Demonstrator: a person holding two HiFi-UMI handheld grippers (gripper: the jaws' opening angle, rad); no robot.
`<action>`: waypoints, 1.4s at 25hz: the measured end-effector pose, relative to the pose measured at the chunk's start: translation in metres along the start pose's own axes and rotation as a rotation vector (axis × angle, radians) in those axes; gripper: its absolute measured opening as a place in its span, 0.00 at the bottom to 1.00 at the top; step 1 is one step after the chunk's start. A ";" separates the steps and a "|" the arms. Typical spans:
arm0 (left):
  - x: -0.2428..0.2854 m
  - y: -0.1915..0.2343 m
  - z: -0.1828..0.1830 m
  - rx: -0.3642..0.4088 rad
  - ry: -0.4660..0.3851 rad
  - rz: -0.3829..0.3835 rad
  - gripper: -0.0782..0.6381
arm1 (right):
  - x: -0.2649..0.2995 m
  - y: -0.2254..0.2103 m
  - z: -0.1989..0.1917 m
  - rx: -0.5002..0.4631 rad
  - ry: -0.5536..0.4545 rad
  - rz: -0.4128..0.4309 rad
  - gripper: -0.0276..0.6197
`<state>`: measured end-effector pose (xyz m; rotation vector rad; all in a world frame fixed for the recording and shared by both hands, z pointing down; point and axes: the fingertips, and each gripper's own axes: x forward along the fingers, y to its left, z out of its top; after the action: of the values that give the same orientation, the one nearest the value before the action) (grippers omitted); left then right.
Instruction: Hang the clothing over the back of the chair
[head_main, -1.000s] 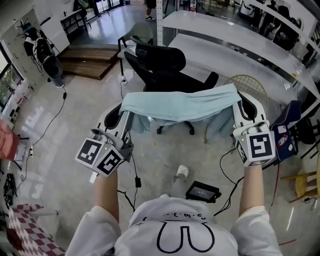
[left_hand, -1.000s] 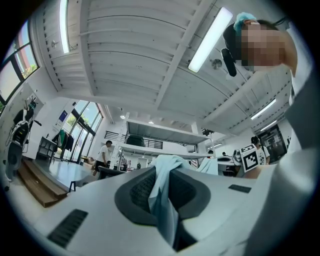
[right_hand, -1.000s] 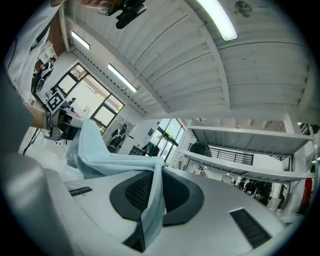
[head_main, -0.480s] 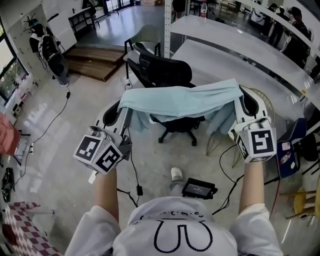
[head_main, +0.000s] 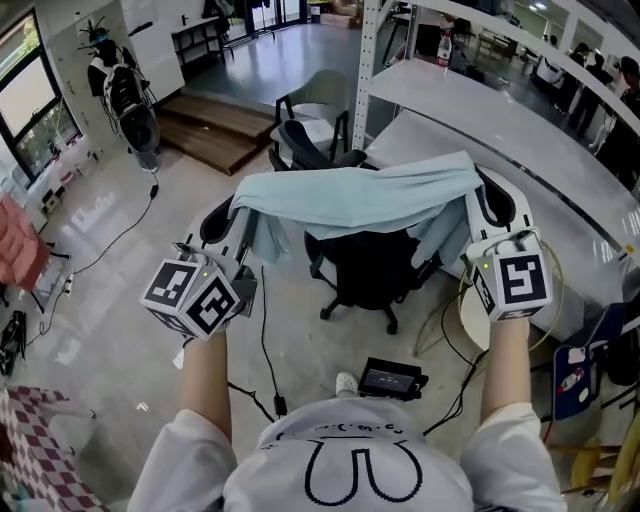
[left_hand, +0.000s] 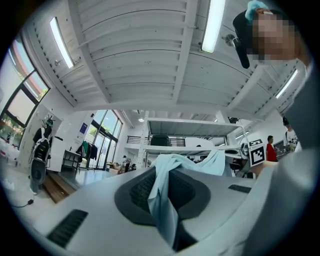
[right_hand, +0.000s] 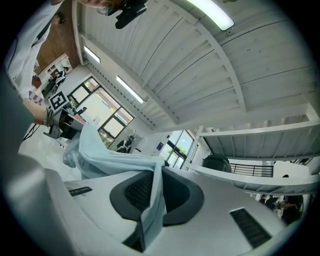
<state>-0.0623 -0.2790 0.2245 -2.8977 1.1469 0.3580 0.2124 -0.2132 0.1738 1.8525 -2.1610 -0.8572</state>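
There are two grippers and one piece of clothing. The left gripper (head_main: 232, 215) is pinched tight on one end of the light blue cloth (head_main: 360, 195), and the right gripper (head_main: 487, 200) is pinched tight on the other end. In the left gripper view the cloth (left_hand: 162, 200) is squeezed between the two dark pads, and it is the same in the right gripper view (right_hand: 150, 200). The cloth is up in the air, pulled wide between the two grippers, with its ends hanging down. Each gripper has one cube with black and white squares, so there are two cubes. One black chair (head_main: 375, 265) stands on the floor under the cloth, and the cloth does not touch it. One grey chair (head_main: 315, 100) stands farther back. One small black box (head_main: 390, 378) lies on the floor near the person. A second ago the black chair was farther away, past the cloth. Now it is closer and its seat sits right below the cloth. The grippers have stayed pinched on the cloth the whole time.
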 end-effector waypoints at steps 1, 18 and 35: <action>0.007 0.005 0.001 0.004 -0.003 0.016 0.17 | 0.010 -0.004 -0.002 -0.005 -0.008 0.011 0.11; 0.071 0.072 0.004 0.021 0.013 0.247 0.17 | 0.154 -0.043 -0.027 -0.068 -0.124 0.155 0.11; 0.082 0.109 -0.050 -0.030 0.267 0.169 0.17 | 0.238 -0.014 -0.089 -0.003 0.041 0.431 0.11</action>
<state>-0.0677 -0.4180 0.2643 -2.9495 1.4382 -0.0146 0.2157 -0.4678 0.1836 1.3061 -2.3953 -0.7180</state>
